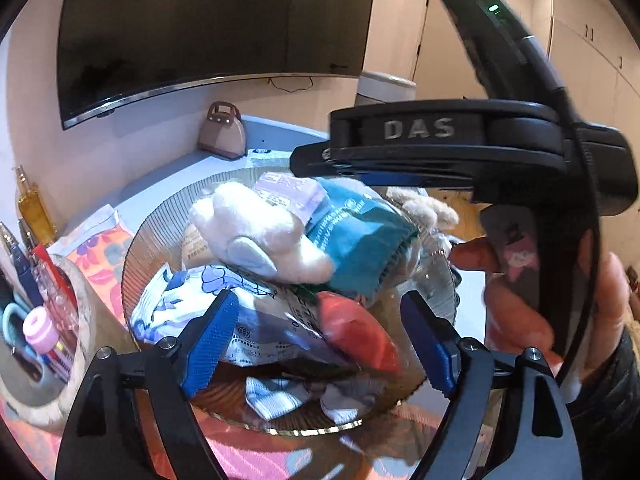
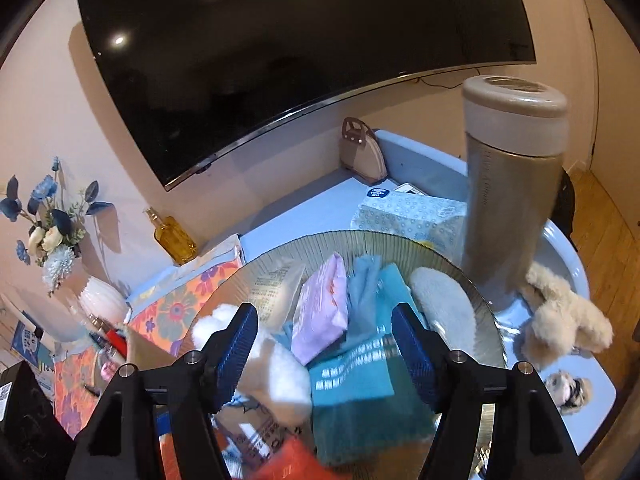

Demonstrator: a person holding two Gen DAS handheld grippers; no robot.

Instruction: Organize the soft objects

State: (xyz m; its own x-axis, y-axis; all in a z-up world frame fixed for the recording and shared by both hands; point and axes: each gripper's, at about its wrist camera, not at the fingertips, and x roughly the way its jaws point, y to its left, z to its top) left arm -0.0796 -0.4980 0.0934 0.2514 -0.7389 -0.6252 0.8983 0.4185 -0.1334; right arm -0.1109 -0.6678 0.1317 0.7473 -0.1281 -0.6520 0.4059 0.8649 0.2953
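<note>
Two claws: left gripper [image 1: 318, 338] and right gripper [image 2: 324, 354] both wide, holding nothing.
Risk: heaped bowl [image 2: 460, 258]; plush [image 1: 260, 236] at 12 o'clock could slide off.

A dark television [image 2: 280, 60] hangs on the wall above the back edge of the table [image 2: 304, 208]. In the back corner of the table a small brown handbag [image 2: 362, 152] stands upright. A yellow glass bottle [image 2: 174, 238] stands at the wall edge, near a white vase [image 2: 102, 300] with blue and white flowers [image 2: 48, 224]. A tall grey flask [image 2: 514, 188] stands upright near the table's right edge. At the left edge a wooden cup [image 1: 40, 344] holds pens [image 1: 18, 260].
</note>
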